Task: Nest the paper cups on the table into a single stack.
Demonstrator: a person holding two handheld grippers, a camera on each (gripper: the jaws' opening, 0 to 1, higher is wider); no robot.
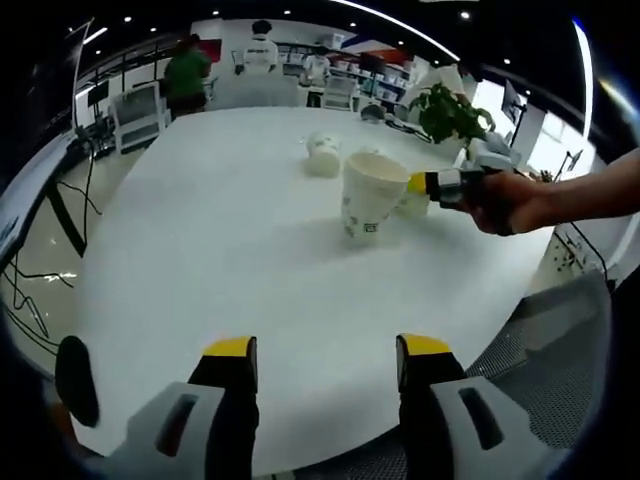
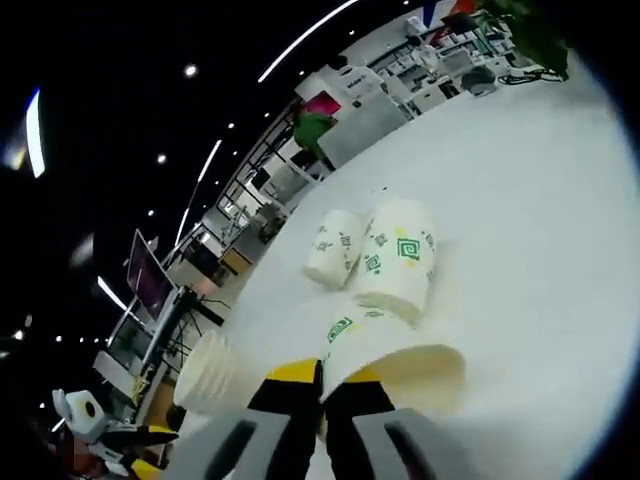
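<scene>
In the left gripper view, the left tool [image 1: 327, 362] hangs low over the near edge of the white bench [image 1: 200, 250], its yellow-tipped jaws spread wide with nothing between them. Out past it, the right tool [image 1: 435, 184] comes in from the right in a person's hand [image 1: 510, 203] and pinches the rim of a paper cup [image 1: 372, 195], which tilts just above the bench. Another cup [image 1: 323, 153] lies on its side further back, and something pale sits just behind the held cup, too hidden to name. Over to the right gripper view: the right tool [image 2: 322, 385] has its jaws pressed close on the wall of the held cup [image 2: 400, 365], mouth open toward the lower right. Beyond it two cups [image 2: 400, 260] lie side by side, touching, and at lower left a ribbed stack of cups [image 2: 210, 375] rests on the bench. So, by my reckoning, the stack is started, one cup is in hand, and at least two loose ones are left to nest.
</scene>
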